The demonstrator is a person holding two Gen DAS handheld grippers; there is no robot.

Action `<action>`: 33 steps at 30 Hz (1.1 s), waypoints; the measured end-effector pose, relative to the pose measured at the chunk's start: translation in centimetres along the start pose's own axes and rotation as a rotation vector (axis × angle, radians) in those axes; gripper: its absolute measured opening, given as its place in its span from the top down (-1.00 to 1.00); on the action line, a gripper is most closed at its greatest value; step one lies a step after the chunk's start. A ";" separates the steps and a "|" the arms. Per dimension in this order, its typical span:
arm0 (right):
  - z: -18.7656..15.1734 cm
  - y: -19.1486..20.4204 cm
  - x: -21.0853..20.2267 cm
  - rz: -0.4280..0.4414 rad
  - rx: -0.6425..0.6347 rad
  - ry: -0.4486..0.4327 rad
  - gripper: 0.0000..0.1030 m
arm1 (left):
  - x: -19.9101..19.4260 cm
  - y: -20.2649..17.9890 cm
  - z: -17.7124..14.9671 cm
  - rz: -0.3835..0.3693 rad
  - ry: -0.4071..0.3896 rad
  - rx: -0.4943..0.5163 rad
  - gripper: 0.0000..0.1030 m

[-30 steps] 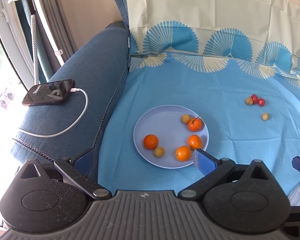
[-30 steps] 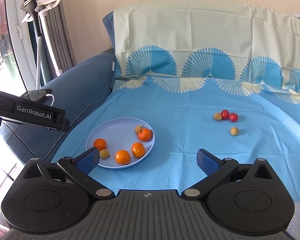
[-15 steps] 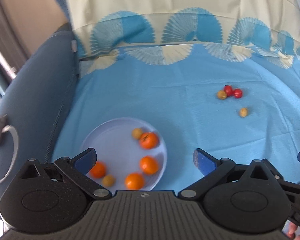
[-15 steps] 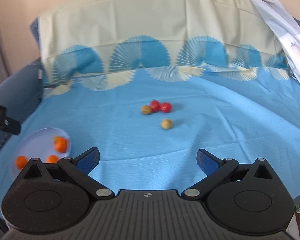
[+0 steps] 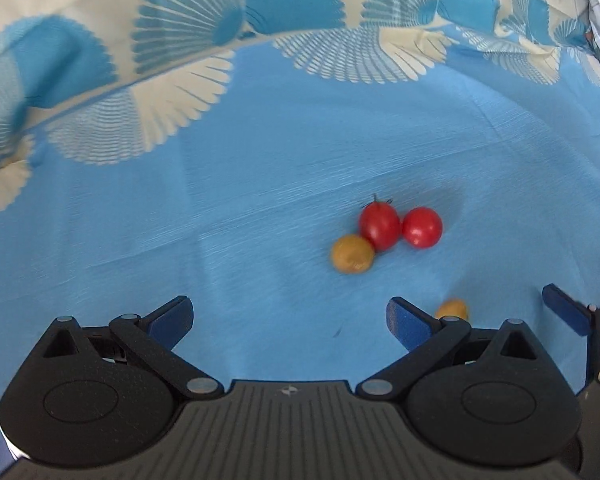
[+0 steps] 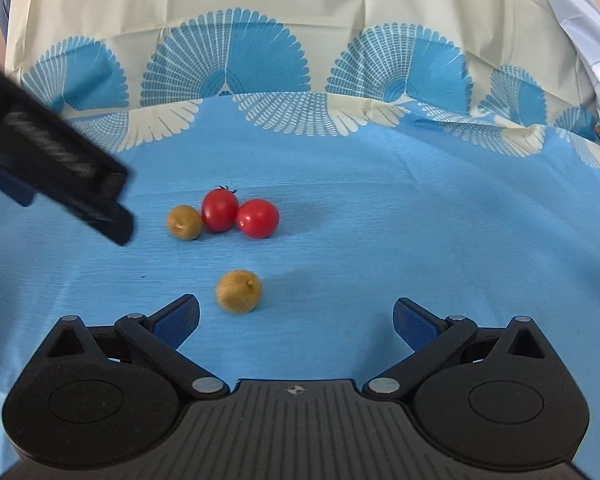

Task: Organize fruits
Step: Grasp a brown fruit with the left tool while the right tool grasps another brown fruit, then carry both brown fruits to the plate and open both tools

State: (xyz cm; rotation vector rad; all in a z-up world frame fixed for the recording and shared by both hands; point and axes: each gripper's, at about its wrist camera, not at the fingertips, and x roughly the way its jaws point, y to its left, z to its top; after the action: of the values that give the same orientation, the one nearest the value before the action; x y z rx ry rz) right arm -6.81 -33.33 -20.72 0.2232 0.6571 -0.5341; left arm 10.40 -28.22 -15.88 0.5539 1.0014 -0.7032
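Two red cherry tomatoes [image 5: 380,226] [image 5: 422,227] touch each other on the blue cloth, with a yellow-brown fruit [image 5: 353,254] against the left one. In the right wrist view the same trio shows as tomatoes [image 6: 219,210] [image 6: 258,218] and yellow fruit [image 6: 185,222]. A second yellow fruit [image 6: 239,291] lies alone, nearer to me; in the left wrist view this fruit [image 5: 453,309] peeks out behind the right finger. My left gripper [image 5: 290,318] is open and empty, short of the trio. My right gripper [image 6: 296,318] is open and empty, the lone fruit just ahead of its left finger.
The blue cloth [image 6: 380,240] runs up a backrest with a cream and blue fan pattern [image 6: 228,60]. The left gripper's body [image 6: 56,168] crosses the right wrist view's left side. A blue finger [image 5: 566,314] of the right gripper shows at the left wrist view's right edge.
Both grippers have swung right and moved closer to the loose fruits. The plate with the oranges has left both views. Both grippers stay open.
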 end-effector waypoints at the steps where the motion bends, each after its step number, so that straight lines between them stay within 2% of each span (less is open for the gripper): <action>1: 0.0 -0.1 0.6 -0.007 -0.011 0.010 -0.98 | 1.1 -0.2 0.5 -0.001 0.008 -0.003 -0.99; 3: -0.2 -0.1 1.7 -0.025 -0.025 0.042 -0.98 | 2.8 -0.6 1.4 0.008 0.022 -0.001 -0.99; 8: -0.3 -0.1 1.8 -0.016 -0.008 0.020 -0.98 | 4.4 -0.6 2.1 -0.012 0.022 0.002 -0.96; 9: -0.2 0.0 1.7 -0.005 -0.008 0.019 -0.90 | 4.2 -0.4 2.1 -0.011 0.009 -0.011 -0.70; 10: -0.2 0.0 1.4 0.025 -0.009 0.009 -0.54 | 3.8 -0.2 2.0 -0.016 0.004 -0.025 -0.08; 11: -0.1 0.4 1.0 0.045 -0.026 -0.004 0.05 | 3.5 -0.2 2.0 -0.030 0.002 -0.029 0.18; 12: -0.2 0.9 0.7 0.060 -0.060 -0.016 0.34 | 3.1 -0.2 2.0 -0.035 -0.003 -0.024 0.39; 13: -0.4 1.5 0.5 0.054 -0.097 -0.023 0.46 | 2.7 -0.4 1.8 -0.028 -0.013 -0.016 0.39; 17: -0.2 1.4 0.3 0.047 -0.064 -0.030 0.46 | 1.1 -0.8 1.4 0.003 -0.065 0.018 0.39; 22: -0.1 0.3 0.3 -0.025 -0.021 -0.047 0.46 | -2.7 0.0 -0.2 0.015 -0.087 -0.007 0.39; 25: -0.3 -0.2 0.1 -0.063 -0.027 -0.068 0.46 | -6.9 1.2 -2.4 0.028 -0.098 -0.052 0.39; 30: -0.3 -0.4 -1.6 -0.092 -0.039 -0.111 0.46 | -14.2 3.2 -7.4 0.130 -0.092 -0.104 0.39; 33: -0.2 -0.2 -4.1 -0.085 -0.041 -0.094 0.46 | -17.8 4.6 -10.8 0.159 -0.079 -0.136 0.39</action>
State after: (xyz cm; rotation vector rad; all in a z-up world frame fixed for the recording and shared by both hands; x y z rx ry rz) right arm -9.71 -31.81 -18.26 0.1315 0.5869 -0.6084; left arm 1.46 -12.72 -4.28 0.4780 0.9134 -0.5077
